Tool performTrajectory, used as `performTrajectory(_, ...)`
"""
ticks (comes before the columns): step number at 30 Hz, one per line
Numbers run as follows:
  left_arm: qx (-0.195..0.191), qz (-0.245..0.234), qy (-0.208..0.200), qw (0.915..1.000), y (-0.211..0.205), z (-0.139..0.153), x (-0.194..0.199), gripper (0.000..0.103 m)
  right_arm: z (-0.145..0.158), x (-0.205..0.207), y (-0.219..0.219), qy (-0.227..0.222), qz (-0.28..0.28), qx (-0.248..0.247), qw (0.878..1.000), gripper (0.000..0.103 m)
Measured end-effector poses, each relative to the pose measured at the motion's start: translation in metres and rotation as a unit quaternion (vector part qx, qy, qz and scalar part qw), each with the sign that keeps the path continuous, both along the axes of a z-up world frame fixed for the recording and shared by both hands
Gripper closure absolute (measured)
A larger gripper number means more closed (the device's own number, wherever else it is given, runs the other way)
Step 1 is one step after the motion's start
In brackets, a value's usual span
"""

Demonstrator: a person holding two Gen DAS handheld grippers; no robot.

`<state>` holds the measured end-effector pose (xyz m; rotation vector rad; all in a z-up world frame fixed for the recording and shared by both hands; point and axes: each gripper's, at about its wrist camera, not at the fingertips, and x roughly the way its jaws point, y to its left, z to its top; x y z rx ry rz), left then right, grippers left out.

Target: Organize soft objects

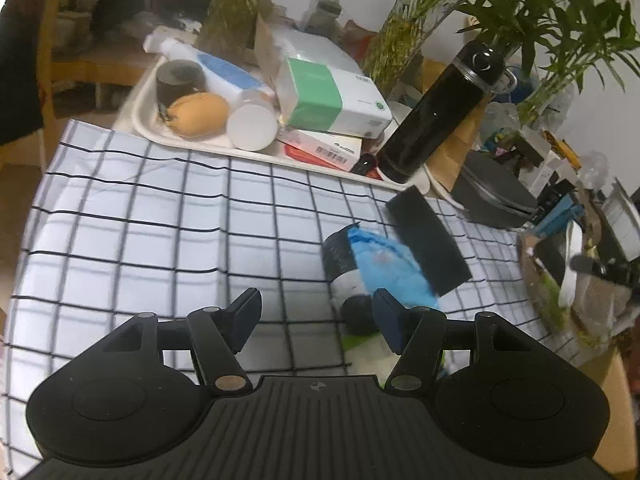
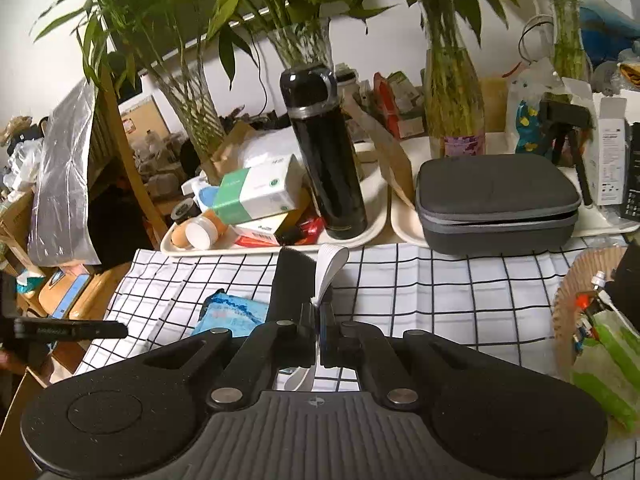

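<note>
- Soft objects lie in a small cluster on the black-and-white checked cloth (image 1: 160,216): a blue packet (image 1: 384,264), a black-and-white rolled fabric piece (image 1: 340,260) and a black foam strip (image 1: 428,240).
- Black foam strip's long axis, in the left wrist view, runs from the tray edge down toward the lower right, and its lower part lies over the blue packet.
- Blue packet lies flat with its long axis roughly parallel to the strip; the print on it is too blurred to read.
- Left gripper (image 1: 316,320) hovers over the cloth with its jaws apart and nothing between them; its right finger is just beside the cluster.
- Right gripper (image 2: 320,320) has its jaws pressed together on a thin white strap (image 2: 330,268), which stands up from the fingertips and curls over at the top.
- White tray (image 1: 144,108) behind the cloth holds a green-and-white box (image 1: 332,96), a black flask (image 1: 436,108) standing upright and a barcode-labelled box (image 1: 320,148); none of the lettering is legible.
- Grey zip case (image 2: 496,204) sits on a second tray to the right.
</note>
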<state>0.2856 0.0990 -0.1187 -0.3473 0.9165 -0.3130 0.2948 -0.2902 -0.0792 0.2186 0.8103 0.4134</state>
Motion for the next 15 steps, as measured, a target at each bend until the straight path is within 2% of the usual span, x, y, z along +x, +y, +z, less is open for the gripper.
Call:
performTrajectory(8,-0.008,-0.025,0.036,0.999,-0.021,-0.019,0.034,0.043,0.005,-0.013,-0.015,-0.003,-0.01,0.02,1.0,0.099)
performTrajectory(15,0.01,-0.006,0.053,0.9985,-0.025,-0.043,0.054,0.044,0.004,-0.016,-0.026,-0.006,-0.014,0.023,1.0,0.099)
